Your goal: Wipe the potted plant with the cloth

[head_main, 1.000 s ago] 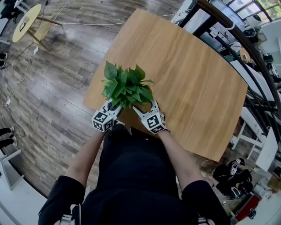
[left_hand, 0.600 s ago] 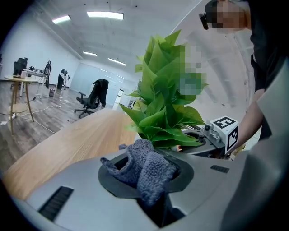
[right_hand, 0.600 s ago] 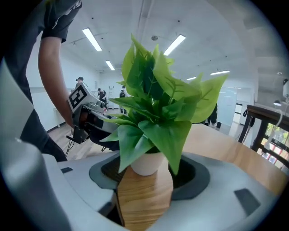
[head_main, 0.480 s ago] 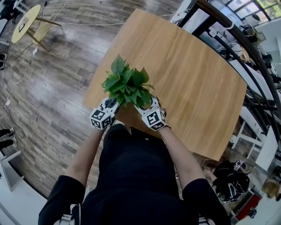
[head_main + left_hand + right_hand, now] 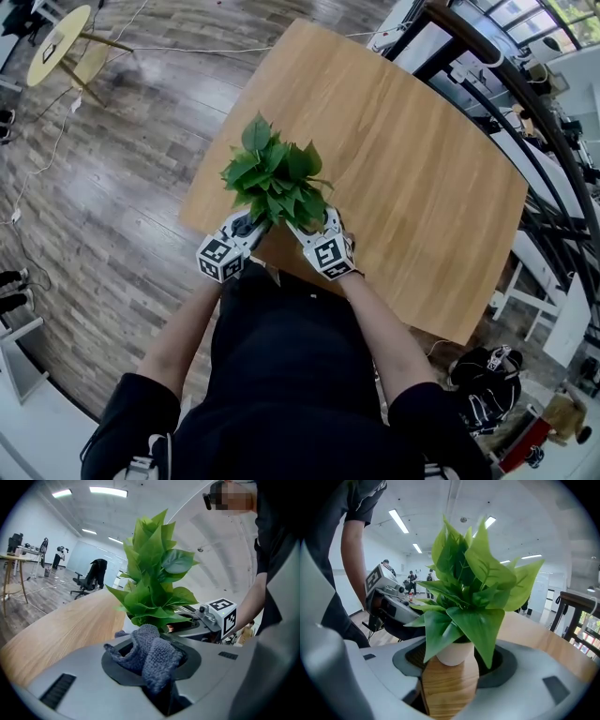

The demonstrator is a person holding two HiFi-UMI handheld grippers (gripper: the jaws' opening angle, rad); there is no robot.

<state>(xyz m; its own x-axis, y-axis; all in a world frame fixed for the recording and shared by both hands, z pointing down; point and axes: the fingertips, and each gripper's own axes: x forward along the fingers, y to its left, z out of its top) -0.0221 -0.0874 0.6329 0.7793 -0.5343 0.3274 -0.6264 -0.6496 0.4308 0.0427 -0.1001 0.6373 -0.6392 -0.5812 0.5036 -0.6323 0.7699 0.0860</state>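
Note:
A potted plant [image 5: 277, 181] with broad green leaves is held up over the near edge of the wooden table [image 5: 412, 159]. My right gripper [image 5: 317, 232] is shut on the pot: in the right gripper view its white pot [image 5: 454, 651] and wooden base [image 5: 450, 686] sit between the jaws of that gripper [image 5: 452, 681]. My left gripper [image 5: 242, 228] is just left of the plant, shut on a crumpled grey cloth [image 5: 149, 651]. The cloth is close under the leaves [image 5: 152, 583]; I cannot tell if it touches them. The other gripper shows in each view: right [image 5: 206, 618], left [image 5: 386, 599].
A small round side table [image 5: 58, 45] stands on the wood floor at far left, with cables lying near it. A black curved railing [image 5: 530, 117] runs along the table's right side. A dark bag [image 5: 487, 373] lies on the floor at lower right. Office chairs [image 5: 91, 576] stand far off.
The plant has risen and shifted slightly toward the far side, its leaves now higher in the head view. Both grippers stayed close beneath it, in nearly the same place.

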